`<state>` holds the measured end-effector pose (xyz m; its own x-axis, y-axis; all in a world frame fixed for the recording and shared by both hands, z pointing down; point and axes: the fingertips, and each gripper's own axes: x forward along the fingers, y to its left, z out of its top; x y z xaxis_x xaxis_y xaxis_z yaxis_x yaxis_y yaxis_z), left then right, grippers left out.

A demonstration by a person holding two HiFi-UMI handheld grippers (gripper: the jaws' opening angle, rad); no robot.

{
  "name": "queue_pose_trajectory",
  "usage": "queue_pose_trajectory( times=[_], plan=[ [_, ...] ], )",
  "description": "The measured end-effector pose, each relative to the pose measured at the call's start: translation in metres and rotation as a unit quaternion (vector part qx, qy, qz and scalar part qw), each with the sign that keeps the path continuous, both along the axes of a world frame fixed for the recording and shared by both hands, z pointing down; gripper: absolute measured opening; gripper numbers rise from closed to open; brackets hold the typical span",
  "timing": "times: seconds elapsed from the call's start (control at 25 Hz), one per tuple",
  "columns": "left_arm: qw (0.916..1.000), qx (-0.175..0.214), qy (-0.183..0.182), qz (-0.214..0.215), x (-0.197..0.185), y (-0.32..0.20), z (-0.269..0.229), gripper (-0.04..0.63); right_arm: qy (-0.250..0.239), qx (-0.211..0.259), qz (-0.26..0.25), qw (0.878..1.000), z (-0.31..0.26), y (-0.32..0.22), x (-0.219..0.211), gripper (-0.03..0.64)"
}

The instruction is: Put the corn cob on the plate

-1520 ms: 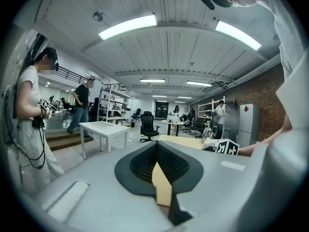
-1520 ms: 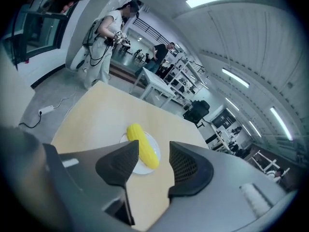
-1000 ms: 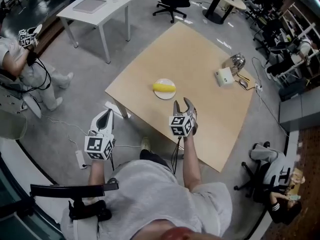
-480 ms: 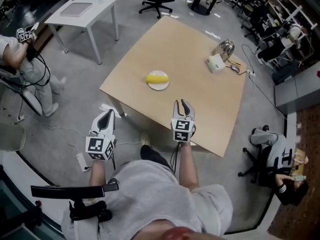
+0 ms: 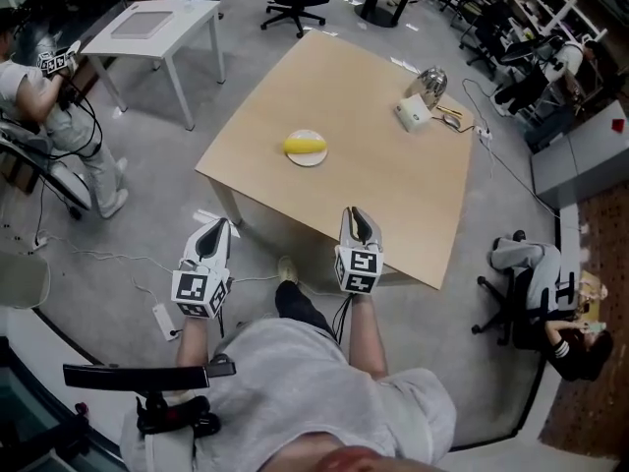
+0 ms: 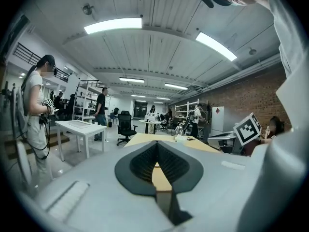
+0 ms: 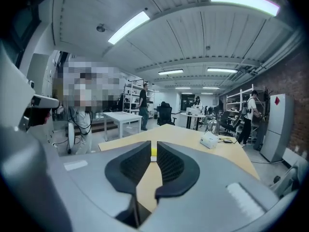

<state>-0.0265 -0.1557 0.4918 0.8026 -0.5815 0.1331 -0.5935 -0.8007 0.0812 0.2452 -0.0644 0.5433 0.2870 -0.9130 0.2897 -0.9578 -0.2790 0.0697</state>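
1. Corn cob (image 5: 305, 144) lay on its side on the white plate (image 5: 308, 160), resting on it and covering most of it
2. Plate sat on the wooden table (image 5: 393, 185), toward the table's left side in the head view, well in from the near edge
3. Right gripper (image 5: 357, 212) was held at the near edge of the table, tips pointing in across the tabletop; its marker cube (image 5: 358, 268) faced up toward the head camera
4. Corn cob was well apart from the right gripper: farther in over the table and somewhat to its left, nothing touching it
5. Right gripper view: the right gripper (image 7: 153, 143) had its jaws nearly together, only a narrow slit left between the tips; they had just been closing, and nothing was between the pads
6. Through that slit a bit of the yellow corn cob (image 7: 153, 152) showed far off, lined up with the jaws
7. Left gripper (image 5: 216, 226) was held off the table, over the grey floor to the left of the near corner, farther still from the corn cob
8. Left gripper view: the left gripper (image 6: 157, 143) had its jaw tips meeting, gripping nothing; tabletop showed through the gap lower down
9. A small white box (image 5: 413, 116) sat at the far right part of the table, well away from the plate
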Motion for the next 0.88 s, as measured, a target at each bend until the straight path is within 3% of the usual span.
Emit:
queue_pose_trajectory(
  times=[0.88],
  plan=[
    [0.9969, 0.016, 0.011, 0.076, -0.015, 0.078, -0.017, 0.02, -0.005, 0.039, 0.023, 0.999, -0.012, 0.108, -0.084, 0.006]
  ],
)
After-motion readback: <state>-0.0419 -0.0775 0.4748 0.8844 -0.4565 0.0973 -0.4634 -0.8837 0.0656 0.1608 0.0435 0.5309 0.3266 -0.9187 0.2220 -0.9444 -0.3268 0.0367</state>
